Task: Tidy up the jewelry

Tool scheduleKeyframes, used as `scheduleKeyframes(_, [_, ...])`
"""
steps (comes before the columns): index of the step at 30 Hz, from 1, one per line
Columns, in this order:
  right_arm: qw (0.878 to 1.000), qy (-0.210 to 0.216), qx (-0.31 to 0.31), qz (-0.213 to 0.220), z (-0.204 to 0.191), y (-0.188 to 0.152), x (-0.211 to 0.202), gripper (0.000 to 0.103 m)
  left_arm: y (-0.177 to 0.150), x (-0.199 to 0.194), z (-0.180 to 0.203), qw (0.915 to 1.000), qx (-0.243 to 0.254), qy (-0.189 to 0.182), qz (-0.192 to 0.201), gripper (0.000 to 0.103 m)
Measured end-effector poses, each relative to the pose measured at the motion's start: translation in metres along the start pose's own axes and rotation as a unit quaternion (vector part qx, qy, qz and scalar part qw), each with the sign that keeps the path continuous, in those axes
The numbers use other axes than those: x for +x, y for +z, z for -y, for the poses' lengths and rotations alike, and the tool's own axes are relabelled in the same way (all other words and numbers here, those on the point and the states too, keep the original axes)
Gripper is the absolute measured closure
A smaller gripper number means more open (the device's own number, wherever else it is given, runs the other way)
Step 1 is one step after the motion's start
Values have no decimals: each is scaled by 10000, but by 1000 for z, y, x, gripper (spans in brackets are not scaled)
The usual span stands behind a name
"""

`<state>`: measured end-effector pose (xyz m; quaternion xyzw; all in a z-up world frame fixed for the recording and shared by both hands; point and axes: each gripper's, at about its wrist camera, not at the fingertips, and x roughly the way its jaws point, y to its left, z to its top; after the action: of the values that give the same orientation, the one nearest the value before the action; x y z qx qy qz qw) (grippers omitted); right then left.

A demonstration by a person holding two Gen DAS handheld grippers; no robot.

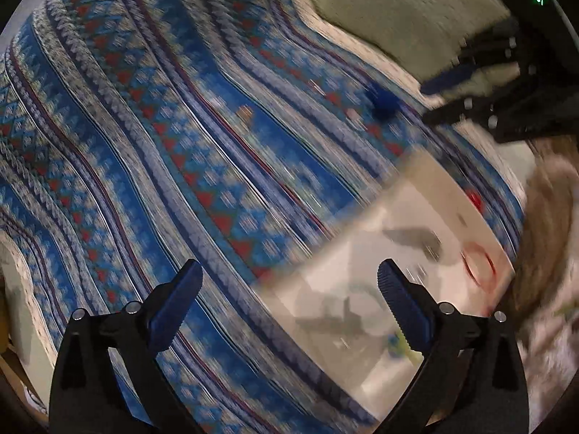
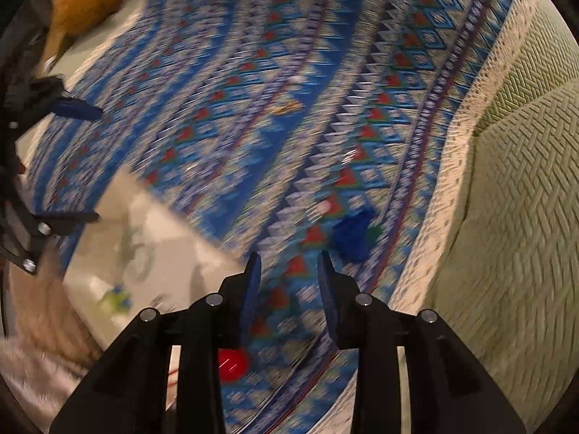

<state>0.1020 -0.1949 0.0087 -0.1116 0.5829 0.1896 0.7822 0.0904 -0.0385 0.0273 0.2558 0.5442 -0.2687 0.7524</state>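
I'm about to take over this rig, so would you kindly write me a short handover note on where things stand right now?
Left hand-held gripper: open, empty, over the cloth beside the clear box.
Right hand-held gripper: open, empty, near the blue piece.
Things: the box holds a red ring-shaped item and a yellow-green piece. Loose on the patterned cloth: blue piece, pink bead, red bead, small gold item.
Done: some pieces boxed.
Left: box the loose ones. Views are blurred.

The tray (image 1: 394,253) lies on the cloth (image 1: 181,144), apparently holding small pieces, cushion (image 1: 398,11) behind.
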Motion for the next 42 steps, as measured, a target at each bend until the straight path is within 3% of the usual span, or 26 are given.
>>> scheduleKeyframes(6, [9998,-58,200,-78,42,47,47,69,60,56,-60,9991,-400,94,88,8])
scheduleKeyframes(14, [9995,-42,105,-309,60,85,103,67,115,125,-95,9989,-457,78,120,8])
scheduleKeyframes(17, [9993,3,125,-341,65,88,114,67,129,146,-101,9987,-494,106,75,14])
scheduleKeyframes(18, [9994,12,124,-311,65,88,115,67,132,154,-103,9986,-515,86,42,28])
scheduleKeyframes(19, [9995,22,113,-278,66,89,115,67,135,162,-104,9984,-556,26,-58,49])
scheduleKeyframes(20, [9996,30,114,-264,66,89,115,69,136,168,-107,9978,-637,-117,-108,54])
scheduleKeyframes(21, [9996,-6,125,-258,66,89,115,72,137,169,-109,9971,-736,-184,-2,62])
scheduleKeyframes(22, [9996,-59,109,-253,68,90,116,78,138,169,-110,9971,-731,-200,96,91])
scheduleKeyframes(32, [9997,27,99,-225,62,88,103,78,140,164,-106,9974,-689,-197,98,92])
scheduleKeyframes(38, [9993,376,-34,-17,33,64,44,78,100,92,-77,9982,-517,-285,138,92])
scheduleKeyframes(42, [9979,512,-396,-6,-4,33,3,78,53,35,-41,9985,-421,-348,103,92])
